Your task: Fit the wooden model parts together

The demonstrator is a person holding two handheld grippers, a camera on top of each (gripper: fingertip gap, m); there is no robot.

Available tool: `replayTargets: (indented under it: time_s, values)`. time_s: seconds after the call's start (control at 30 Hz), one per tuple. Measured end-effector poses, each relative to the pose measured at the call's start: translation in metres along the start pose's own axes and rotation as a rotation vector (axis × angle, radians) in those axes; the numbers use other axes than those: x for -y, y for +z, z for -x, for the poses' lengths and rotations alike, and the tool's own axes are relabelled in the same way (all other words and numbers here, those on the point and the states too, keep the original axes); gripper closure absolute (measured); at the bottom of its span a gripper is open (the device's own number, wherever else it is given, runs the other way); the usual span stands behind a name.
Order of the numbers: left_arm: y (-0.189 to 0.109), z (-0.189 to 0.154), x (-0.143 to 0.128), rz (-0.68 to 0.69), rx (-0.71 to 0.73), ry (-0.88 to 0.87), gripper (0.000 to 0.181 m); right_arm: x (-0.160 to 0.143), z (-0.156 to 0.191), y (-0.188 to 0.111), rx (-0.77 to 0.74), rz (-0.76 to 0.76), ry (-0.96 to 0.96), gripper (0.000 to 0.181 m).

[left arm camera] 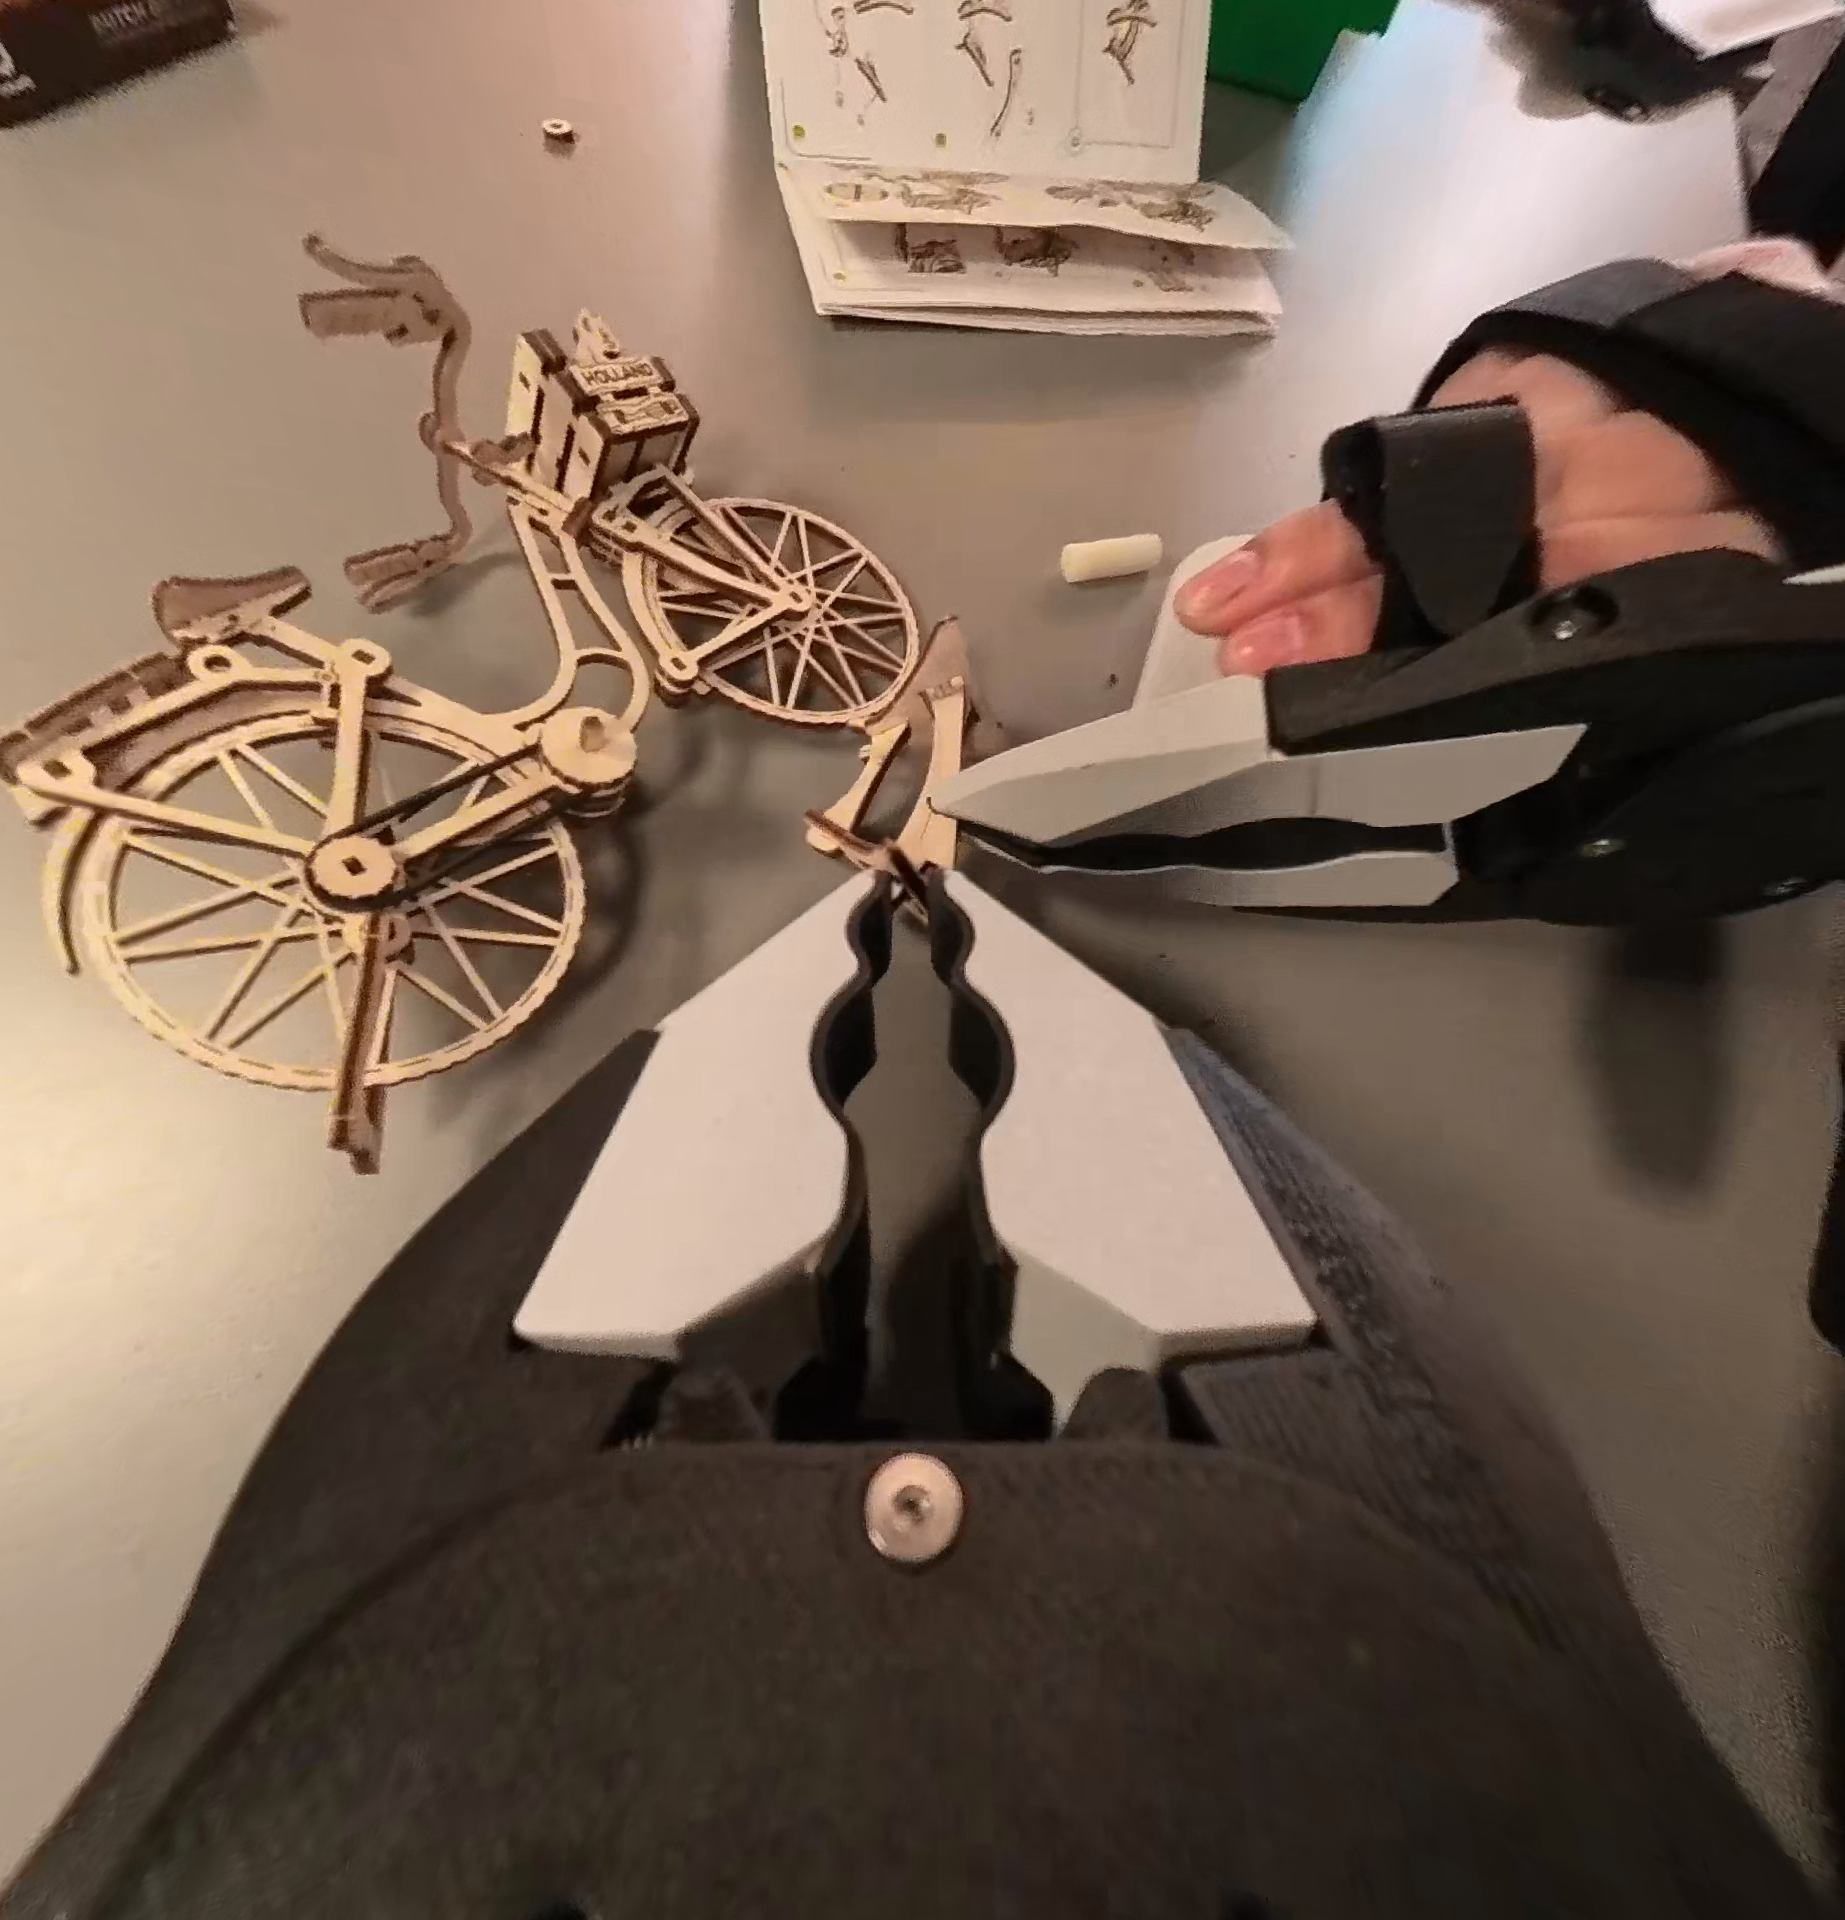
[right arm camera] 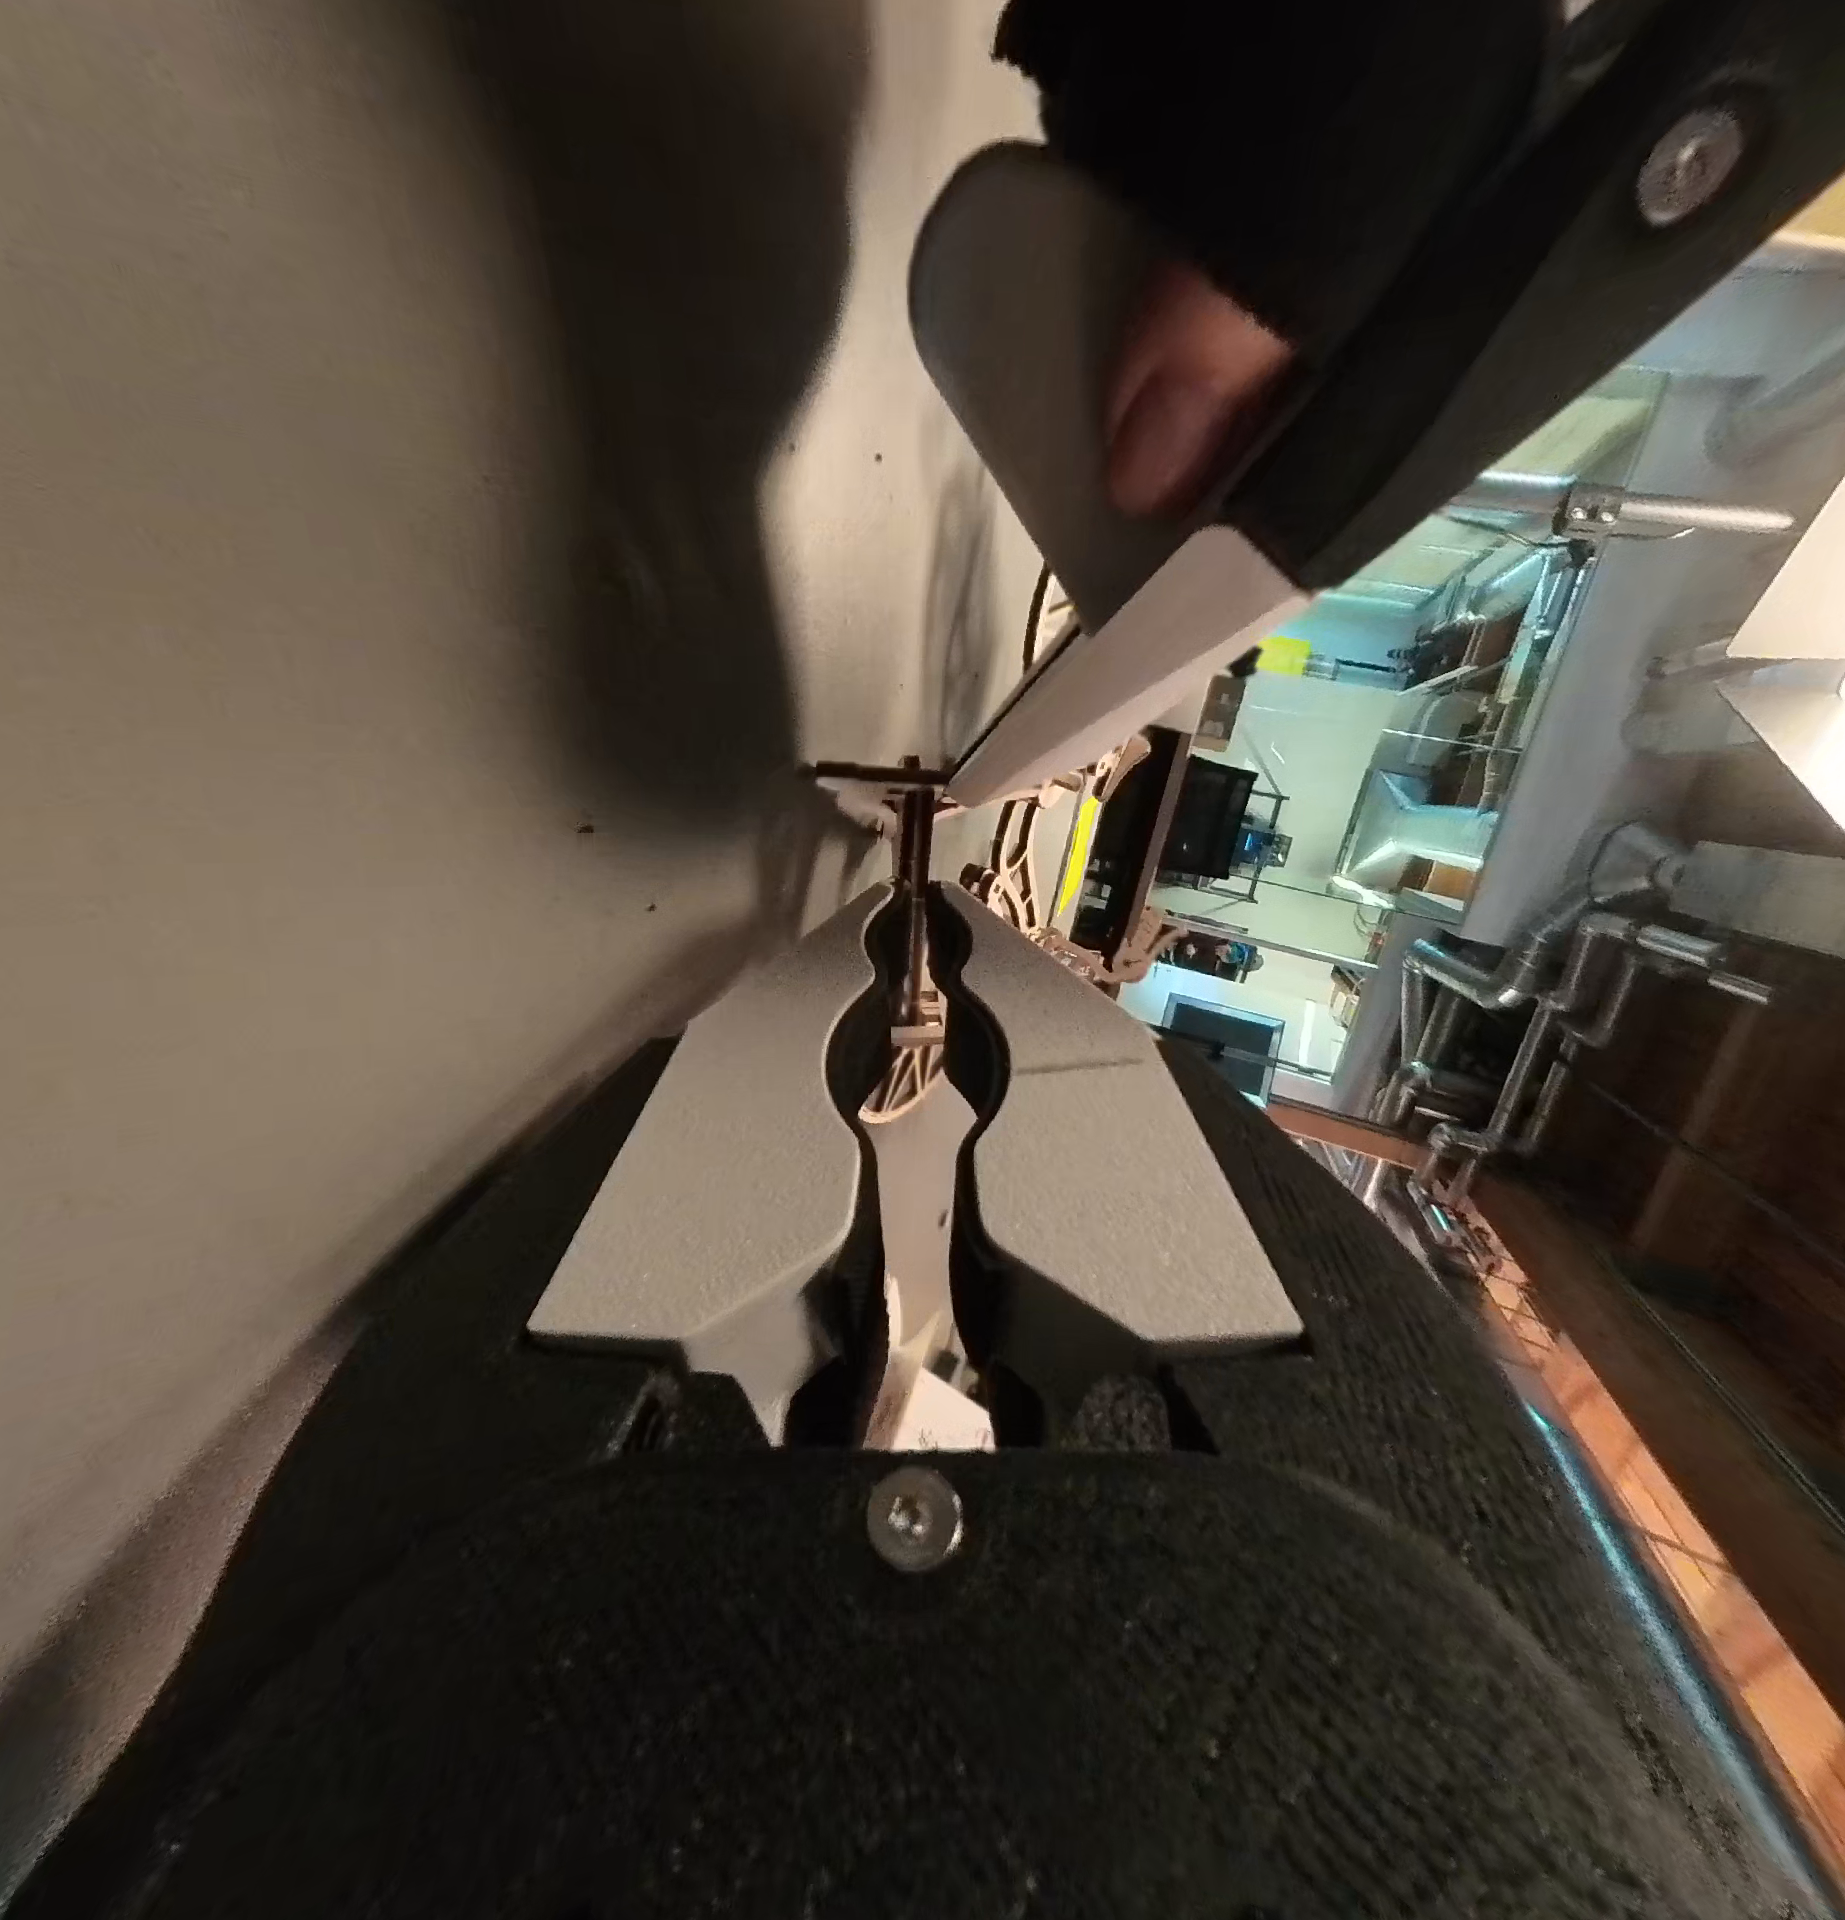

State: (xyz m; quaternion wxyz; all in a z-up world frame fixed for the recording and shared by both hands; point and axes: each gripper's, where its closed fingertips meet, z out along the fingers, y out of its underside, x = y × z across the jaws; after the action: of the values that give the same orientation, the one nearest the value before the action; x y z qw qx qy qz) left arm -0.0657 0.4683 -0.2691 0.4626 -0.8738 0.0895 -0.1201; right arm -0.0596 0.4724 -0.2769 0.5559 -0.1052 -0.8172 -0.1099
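A wooden bicycle model (left arm camera: 357, 790) lies flat on the grey table (left arm camera: 222, 1299), left of both grippers. My right gripper (left arm camera: 949, 826) comes in from the right and is shut on a small forked wooden part (left arm camera: 897, 769), holding it upright just off the table. In the right wrist view that part (right arm camera: 913, 831) runs edge-on between the closed tips of the right gripper (right arm camera: 913, 904). My left gripper (left arm camera: 905, 883) has its tips slightly apart around a thin dark tab at the part's lower end. I cannot see the pads pressing on the tab. The left finger (right arm camera: 1105, 675) reaches the part's crosspiece from the upper right.
An instruction booklet (left arm camera: 1022, 208) lies at the back, a dark box (left arm camera: 76, 52) at the back left, and a green object (left arm camera: 1302, 42) at the back right. A small white cylinder (left arm camera: 1110, 556) and a tiny ring (left arm camera: 556, 130) lie loose. A person's hand (left arm camera: 1417, 561) holds the right gripper.
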Motion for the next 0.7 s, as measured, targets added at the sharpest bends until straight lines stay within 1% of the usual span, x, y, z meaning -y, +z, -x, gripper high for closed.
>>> replayTargets:
  time_s: [0.13,0.3,0.7]
  values:
    - [0.0016,0.0013,0.0012,0.000,0.007,-0.018,0.176,-0.0018,0.0002,0.0012,-0.009,0.027,-0.032,0.181]
    - [0.0028,0.0031,0.0027,-0.010,0.008,-0.045,0.178,-0.0018,-0.0001,0.0015,-0.005,0.032,-0.009,0.180]
    - [0.0020,0.0020,0.0036,-0.018,-0.011,-0.078,0.180,-0.0027,-0.0012,0.0018,0.008,0.048,0.143,0.181]
